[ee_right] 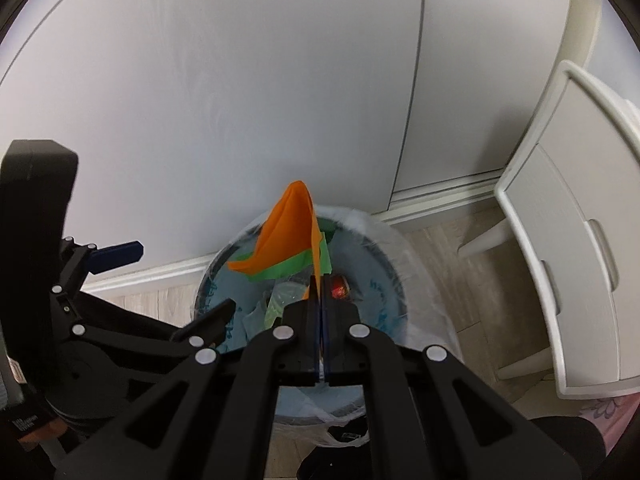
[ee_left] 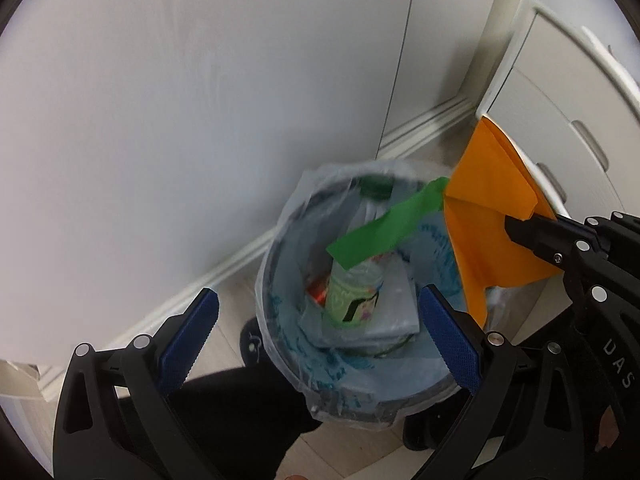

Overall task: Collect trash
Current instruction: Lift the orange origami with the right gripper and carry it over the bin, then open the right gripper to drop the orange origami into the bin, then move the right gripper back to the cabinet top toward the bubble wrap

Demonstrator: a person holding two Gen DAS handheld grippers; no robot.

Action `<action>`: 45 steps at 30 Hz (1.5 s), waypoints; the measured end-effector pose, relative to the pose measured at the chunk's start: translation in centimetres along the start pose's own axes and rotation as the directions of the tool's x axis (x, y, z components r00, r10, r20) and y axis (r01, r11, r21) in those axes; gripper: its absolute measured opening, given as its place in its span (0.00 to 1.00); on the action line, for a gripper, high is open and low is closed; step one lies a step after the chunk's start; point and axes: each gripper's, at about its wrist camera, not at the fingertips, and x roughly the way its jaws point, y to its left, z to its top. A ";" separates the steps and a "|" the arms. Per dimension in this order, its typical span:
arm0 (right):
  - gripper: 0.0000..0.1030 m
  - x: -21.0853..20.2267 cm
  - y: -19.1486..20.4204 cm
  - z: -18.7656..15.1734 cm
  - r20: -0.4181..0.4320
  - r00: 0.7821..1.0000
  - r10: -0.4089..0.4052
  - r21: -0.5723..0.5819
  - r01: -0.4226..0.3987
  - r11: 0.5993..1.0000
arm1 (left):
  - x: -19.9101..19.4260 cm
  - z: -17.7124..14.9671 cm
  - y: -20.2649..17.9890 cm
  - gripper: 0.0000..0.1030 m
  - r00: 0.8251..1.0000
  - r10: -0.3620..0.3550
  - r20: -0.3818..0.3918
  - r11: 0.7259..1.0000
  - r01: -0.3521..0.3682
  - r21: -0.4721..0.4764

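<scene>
A grey trash bin (ee_left: 362, 394) lined with a clear plastic bag stands on the floor by the wall. Inside lie a plastic bottle (ee_left: 354, 284) with a green cap, grey paper and a red item (ee_left: 318, 292). My right gripper (ee_right: 320, 280) is shut on a folded orange paper (ee_right: 286, 236) with a green paper (ee_right: 298, 266) behind it, held over the bin (ee_right: 376, 276). In the left wrist view the orange paper (ee_left: 488, 216) and a green strip (ee_left: 384, 228) hang above the bin's right side. My left gripper (ee_left: 320, 328) is open and empty above the bin.
A white wall with a baseboard (ee_left: 224, 264) runs behind the bin. A white drawer cabinet (ee_right: 576, 240) stands to the right. The floor (ee_right: 452, 248) is light wood. The person's dark-clothed leg (ee_left: 240, 412) is close to the bin.
</scene>
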 end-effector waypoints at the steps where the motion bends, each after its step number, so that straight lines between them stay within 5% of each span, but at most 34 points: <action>1: 0.03 0.5 0.1 -0.1 -0.011 1.000 0.005 -0.005 -0.005 1.000 | 0.3 -0.1 0.1 0.94 1.000 0.001 -0.006 1.000 -0.001 -0.004; 12: 0.03 6.1 -0.1 -1.7 -0.131 0.991 0.006 -0.017 -0.009 1.000 | 4.6 -1.7 -0.7 0.94 0.990 0.069 -0.123 0.997 -0.065 0.036; 25: 0.03 7.5 -0.8 -2.3 -0.164 0.986 -0.027 -0.001 0.027 1.000 | 4.8 -1.8 -0.6 0.94 0.990 0.060 -0.131 0.998 -0.059 0.007; 26: 0.05 7.6 -0.9 -2.4 -0.170 0.985 -0.030 0.006 0.031 0.999 | 4.8 -1.9 -0.7 0.94 0.989 0.063 -0.130 0.998 -0.063 0.010; 28: 0.32 7.6 -1.3 -2.4 -0.168 0.985 -0.040 0.030 0.046 0.998 | 4.9 -2.0 -0.8 0.94 0.989 0.070 -0.133 0.997 -0.068 0.021; 29: 0.68 7.5 -1.7 -2.4 -0.160 0.986 -0.038 0.053 0.047 0.997 | 4.9 -2.1 -0.9 0.94 0.989 0.067 -0.134 0.998 -0.064 0.024; 30: 0.85 7.3 -2.0 -2.3 -0.148 0.989 -0.023 0.079 0.035 0.996 | 4.9 -2.0 -0.9 0.94 0.989 0.067 -0.132 0.998 -0.064 0.025; 45: 0.93 5.8 -2.1 -2.2 -0.050 0.992 -0.116 0.027 0.118 0.993 | 4.4 -1.8 -1.1 0.94 0.993 0.056 -0.109 0.998 -0.055 0.011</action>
